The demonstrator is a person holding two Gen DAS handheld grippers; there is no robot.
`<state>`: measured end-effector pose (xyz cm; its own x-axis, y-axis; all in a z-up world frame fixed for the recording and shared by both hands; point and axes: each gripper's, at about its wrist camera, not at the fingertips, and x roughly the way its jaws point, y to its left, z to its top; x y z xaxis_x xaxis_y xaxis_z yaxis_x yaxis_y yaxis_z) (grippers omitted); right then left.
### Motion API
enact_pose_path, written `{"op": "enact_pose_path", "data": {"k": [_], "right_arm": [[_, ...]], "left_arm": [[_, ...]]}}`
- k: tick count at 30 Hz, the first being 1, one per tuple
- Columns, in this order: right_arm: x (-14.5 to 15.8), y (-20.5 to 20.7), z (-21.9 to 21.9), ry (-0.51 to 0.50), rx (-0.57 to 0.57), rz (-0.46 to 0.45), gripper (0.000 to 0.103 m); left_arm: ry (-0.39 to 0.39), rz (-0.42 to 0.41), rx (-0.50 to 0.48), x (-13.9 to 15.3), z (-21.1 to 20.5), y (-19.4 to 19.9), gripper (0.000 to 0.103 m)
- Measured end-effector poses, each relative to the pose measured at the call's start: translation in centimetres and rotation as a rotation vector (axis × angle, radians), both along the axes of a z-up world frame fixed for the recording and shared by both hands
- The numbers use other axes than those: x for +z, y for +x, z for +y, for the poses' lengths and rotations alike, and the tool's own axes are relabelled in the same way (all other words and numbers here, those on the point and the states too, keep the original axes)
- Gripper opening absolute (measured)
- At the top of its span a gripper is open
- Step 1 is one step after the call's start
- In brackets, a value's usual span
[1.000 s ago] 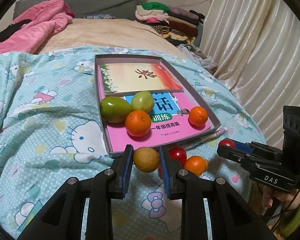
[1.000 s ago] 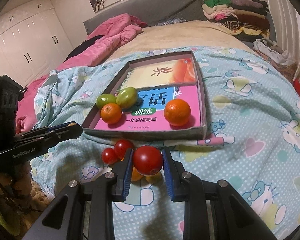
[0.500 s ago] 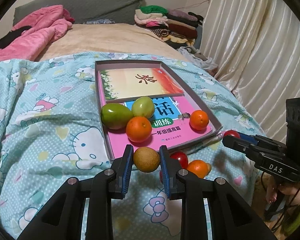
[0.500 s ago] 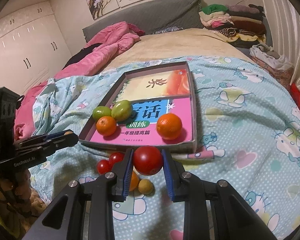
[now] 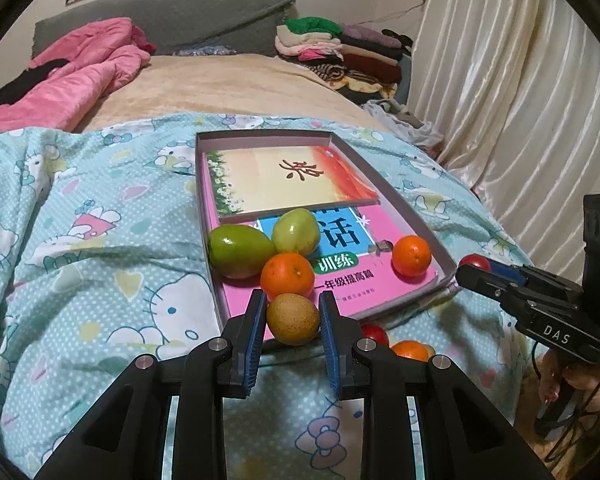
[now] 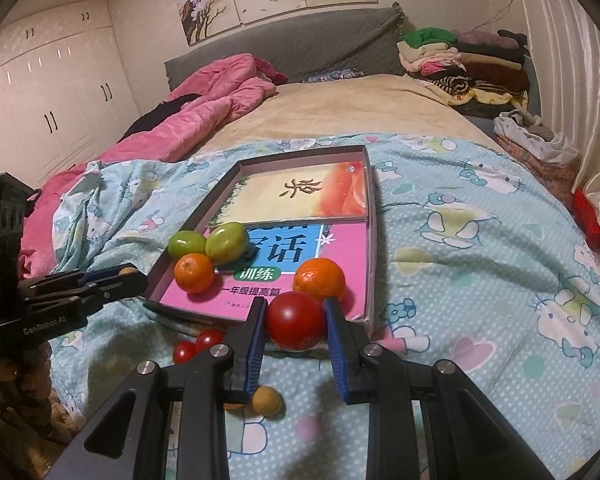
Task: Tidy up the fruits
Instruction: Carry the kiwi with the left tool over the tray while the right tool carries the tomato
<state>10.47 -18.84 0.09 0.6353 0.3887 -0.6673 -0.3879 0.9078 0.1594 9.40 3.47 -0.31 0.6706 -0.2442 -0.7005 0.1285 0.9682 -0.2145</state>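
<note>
- Four fruits already sit in the shallow cardboard box [image 5: 420,216] on the bed: two smooth green oval fruits [image 5: 240,251] touching each other, an orange [image 5: 287,275] just in front of them, and a second orange [image 5: 412,255] near the box's right wall.
- Two more fruits are held in the air, just short of the box's near edge.
- The left gripper [image 5: 293,320] has its jaws closed on a round brownish-yellow fruit [image 5: 293,319] with dull, slightly rough skin.
- The right gripper [image 6: 296,322] has its jaws closed on a glossy red tomato [image 6: 296,320], round and smooth.
- Judging by this, the task looks a little over halfway done: both held fruits have yet to be set down in the box.
- Several fruits lie loose on the bedspread [image 6: 480,280] below the box: two small red tomatoes [image 6: 198,346] side by side, a small tan round fruit [image 6: 267,400], and an orange one mostly hidden behind the right gripper.
- The bedspread is soft, wrinkled cotton, pale blue with white dots and cartoon cats, so round fruit may roll on it.
- The box floor is lined with two flat glossy books [image 5: 284,178], a slick surface for round fruit.
</note>
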Motion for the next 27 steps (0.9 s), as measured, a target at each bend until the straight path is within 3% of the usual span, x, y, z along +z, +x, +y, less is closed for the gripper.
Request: {"op": "enact_pose_path", "data": {"k": [11, 27], "right_arm": [[0.0, 0.8, -0.2, 0.004, -0.008, -0.012, 0.029], [0.0, 2.3, -1.0, 0.016, -0.050, -0.018, 0.029]], "left_arm": [[0.017, -0.011, 0.011, -0.1, -0.2, 0.6, 0.027], [0.080, 0.039, 0.016, -1.7, -0.7, 1.7, 0.027]]}}
